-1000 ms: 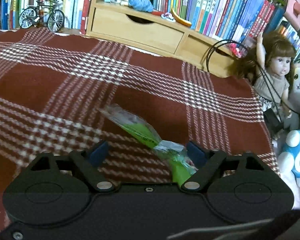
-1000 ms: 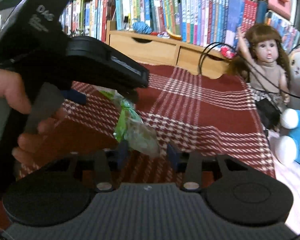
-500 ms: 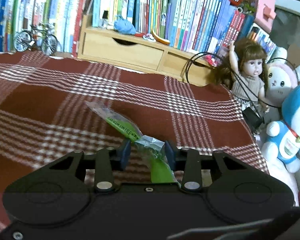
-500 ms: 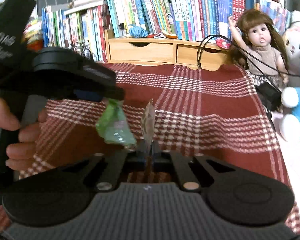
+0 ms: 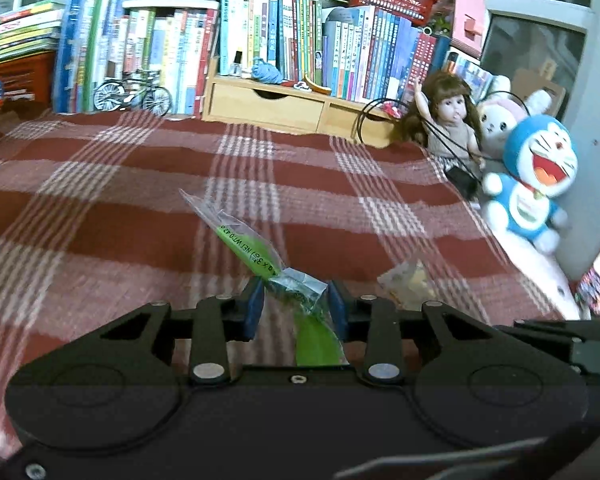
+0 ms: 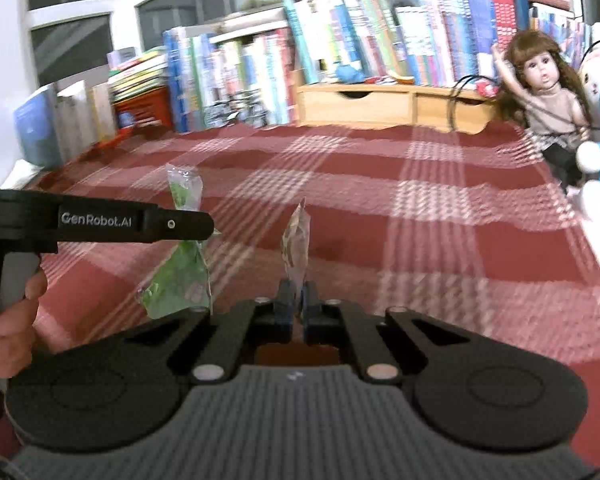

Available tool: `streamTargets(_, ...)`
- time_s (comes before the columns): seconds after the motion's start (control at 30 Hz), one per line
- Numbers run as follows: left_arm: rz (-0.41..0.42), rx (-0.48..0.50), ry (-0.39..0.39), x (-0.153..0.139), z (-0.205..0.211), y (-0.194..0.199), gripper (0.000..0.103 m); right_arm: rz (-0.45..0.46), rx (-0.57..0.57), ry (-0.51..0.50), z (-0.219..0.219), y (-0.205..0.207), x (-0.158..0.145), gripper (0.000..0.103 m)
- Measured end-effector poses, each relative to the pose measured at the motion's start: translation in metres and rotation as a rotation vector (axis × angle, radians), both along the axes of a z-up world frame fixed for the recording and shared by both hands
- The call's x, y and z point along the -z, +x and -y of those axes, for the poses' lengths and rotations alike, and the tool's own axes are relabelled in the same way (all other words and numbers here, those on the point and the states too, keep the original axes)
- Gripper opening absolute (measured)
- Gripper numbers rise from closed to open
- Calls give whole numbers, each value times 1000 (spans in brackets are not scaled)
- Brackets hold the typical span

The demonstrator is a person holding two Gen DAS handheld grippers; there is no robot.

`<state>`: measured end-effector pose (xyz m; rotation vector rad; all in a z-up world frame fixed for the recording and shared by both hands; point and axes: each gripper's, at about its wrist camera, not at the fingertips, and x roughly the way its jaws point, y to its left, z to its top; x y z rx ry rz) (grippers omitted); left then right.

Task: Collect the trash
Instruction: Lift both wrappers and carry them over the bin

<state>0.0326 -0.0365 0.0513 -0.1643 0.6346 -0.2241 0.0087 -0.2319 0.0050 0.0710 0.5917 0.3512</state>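
two wrappers, one per gripper, above the red plaid desk [image 5: 100,200]. the left gripper [image 5: 296,304] has its fingers narrowed onto the crumpled waist of a green-and-clear wrapper [image 5: 256,256], ends jutting far and near. the right gripper [image 6: 296,308] has its fingers pinched tight on a thin clear wrapper [image 6: 296,240] standing upright. one doll [image 6: 544,92] sits far right; books blurred.

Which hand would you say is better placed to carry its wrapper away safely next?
Right, narrowly. The right gripper is shut flat on the clear wrapper, which stands upright. The left gripper, whose jaws have just been closing, pinches the green wrapper only at its crumpled middle; ends loose.
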Motion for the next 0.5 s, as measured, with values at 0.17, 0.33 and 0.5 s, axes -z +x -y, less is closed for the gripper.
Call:
streamTargets(0.17, -21, 13, 23, 10, -12, -71, 33, -29, -55, 30, -21, -41, 9, 7)
streamTargets(0.33, -23, -23, 25, 22, -23, -133, 33, -64, -110, 49, -36, -74, 18, 7)
streamTargets(0.5, -34, -40, 125, 40, -23, -179, 33, -114, -140, 22, -49, -103, 33, 7)
